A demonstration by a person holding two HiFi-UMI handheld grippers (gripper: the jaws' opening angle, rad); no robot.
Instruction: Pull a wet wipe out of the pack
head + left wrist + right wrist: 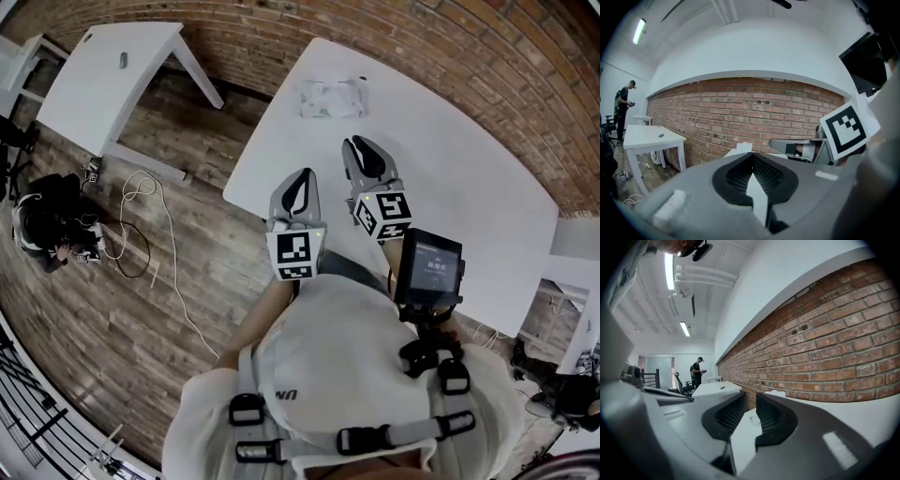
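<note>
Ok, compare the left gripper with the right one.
The left gripper has its jaws meeting at the tips; the right gripper has them apart. In the head view the left gripper is at the near edge of the table, while the right gripper is farther in, nearer the pack. Both hold nothing and point toward the pack.

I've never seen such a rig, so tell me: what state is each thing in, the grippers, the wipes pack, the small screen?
Left gripper: shut, nothing between its jaws.
Right gripper: open, empty.
Wet wipe pack: lying flat on the table, apart from both grippers; flap too small to tell.
Screen: lit.
</note>
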